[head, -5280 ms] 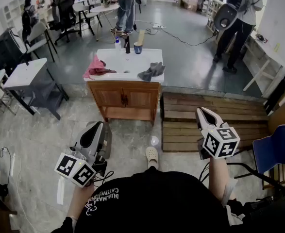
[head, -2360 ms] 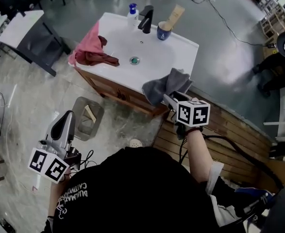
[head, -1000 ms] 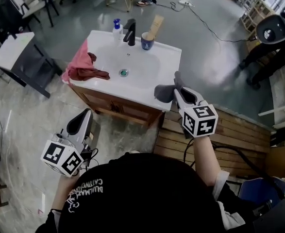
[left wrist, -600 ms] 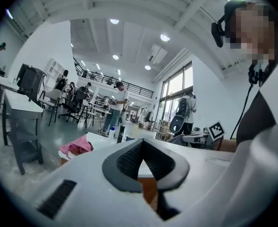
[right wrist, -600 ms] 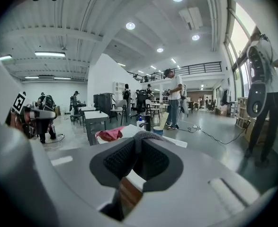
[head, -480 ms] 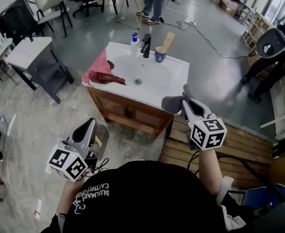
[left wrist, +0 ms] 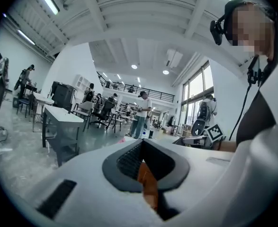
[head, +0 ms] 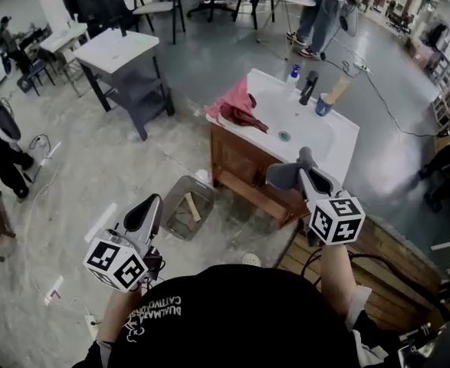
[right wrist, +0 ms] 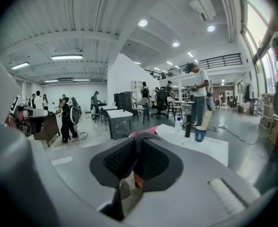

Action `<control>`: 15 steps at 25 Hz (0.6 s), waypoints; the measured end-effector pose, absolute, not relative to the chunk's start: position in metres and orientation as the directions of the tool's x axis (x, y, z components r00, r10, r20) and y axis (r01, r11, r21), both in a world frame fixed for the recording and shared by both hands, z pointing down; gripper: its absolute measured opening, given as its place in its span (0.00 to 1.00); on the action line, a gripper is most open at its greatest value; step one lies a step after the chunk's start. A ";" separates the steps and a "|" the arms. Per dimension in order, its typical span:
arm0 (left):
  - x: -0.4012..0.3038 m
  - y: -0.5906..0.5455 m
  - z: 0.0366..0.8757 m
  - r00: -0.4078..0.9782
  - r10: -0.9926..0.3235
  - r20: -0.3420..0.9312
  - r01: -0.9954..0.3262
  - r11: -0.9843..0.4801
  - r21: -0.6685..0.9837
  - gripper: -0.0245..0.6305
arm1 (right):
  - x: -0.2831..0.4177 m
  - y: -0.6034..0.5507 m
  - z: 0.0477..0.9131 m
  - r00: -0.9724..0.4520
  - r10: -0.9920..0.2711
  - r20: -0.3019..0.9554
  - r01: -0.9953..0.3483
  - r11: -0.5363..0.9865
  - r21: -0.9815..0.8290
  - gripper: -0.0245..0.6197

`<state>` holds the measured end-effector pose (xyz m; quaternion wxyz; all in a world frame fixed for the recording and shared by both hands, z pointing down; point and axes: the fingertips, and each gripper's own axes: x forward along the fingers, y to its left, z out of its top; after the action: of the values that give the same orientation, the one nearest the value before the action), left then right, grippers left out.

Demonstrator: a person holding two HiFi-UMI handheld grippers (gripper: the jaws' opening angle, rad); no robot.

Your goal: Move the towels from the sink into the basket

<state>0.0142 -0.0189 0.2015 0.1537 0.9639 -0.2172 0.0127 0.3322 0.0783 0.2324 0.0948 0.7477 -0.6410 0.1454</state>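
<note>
Grey towel (head: 284, 175) hangs pinched in my right gripper (head: 307, 159), just in front of the sink (head: 341, 141); the pink towel (head: 236, 106) lies on its left edge. My left gripper (head: 151, 202) is closed and empty, near the basket (head: 172, 192).

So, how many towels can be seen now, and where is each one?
2. A pink towel lies on the left edge of the sink; a grey towel hangs from the shut right gripper. The pink heap may hide another.

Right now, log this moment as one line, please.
right tongs: shut on grey towel | left tongs: shut, empty | pink towel: on sink edge | basket: on floor
</note>
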 end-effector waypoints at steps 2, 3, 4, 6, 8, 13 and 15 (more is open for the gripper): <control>-0.017 -0.020 0.199 0.887 -0.454 0.084 -0.458 -0.840 0.289 0.04 | 0.300 0.057 0.230 0.079 -0.938 0.337 -0.995 -0.097 -0.037 0.12; -0.032 -0.020 0.199 0.877 -0.474 0.080 -0.475 -0.831 0.289 0.04 | 0.285 0.048 0.229 0.053 -0.940 0.337 -0.997 -0.068 -0.032 0.12; -0.045 -0.020 0.199 0.867 -0.492 0.076 -0.492 -0.821 0.291 0.04 | 0.272 0.040 0.229 0.031 -0.941 0.337 -0.999 -0.043 -0.026 0.12; -0.069 -0.020 0.199 0.848 -0.525 0.068 -0.520 -0.802 0.294 0.04 | 0.248 0.026 0.228 -0.008 -0.941 0.337 -1.000 0.003 -0.016 0.12; -0.092 -0.018 0.199 0.829 -0.556 0.060 -0.547 -0.784 0.293 0.04 | 0.225 0.013 0.227 -0.047 -0.942 0.334 -0.999 0.046 -0.009 0.12; -0.150 -0.017 0.196 0.774 -0.632 0.047 -0.616 -0.733 0.290 0.04 | 0.171 -0.015 0.221 -0.123 -0.939 0.320 -0.991 0.132 0.008 0.12; -0.170 -0.016 0.195 0.754 -0.655 0.042 -0.637 -0.716 0.285 0.04 | 0.153 -0.023 0.220 -0.148 -0.937 0.316 -0.987 0.159 0.011 0.12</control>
<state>-0.1695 -0.0163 0.1946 0.1423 0.9257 -0.3490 -0.0311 0.1529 -0.0228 0.2199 0.1251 0.6407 -0.7509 0.0997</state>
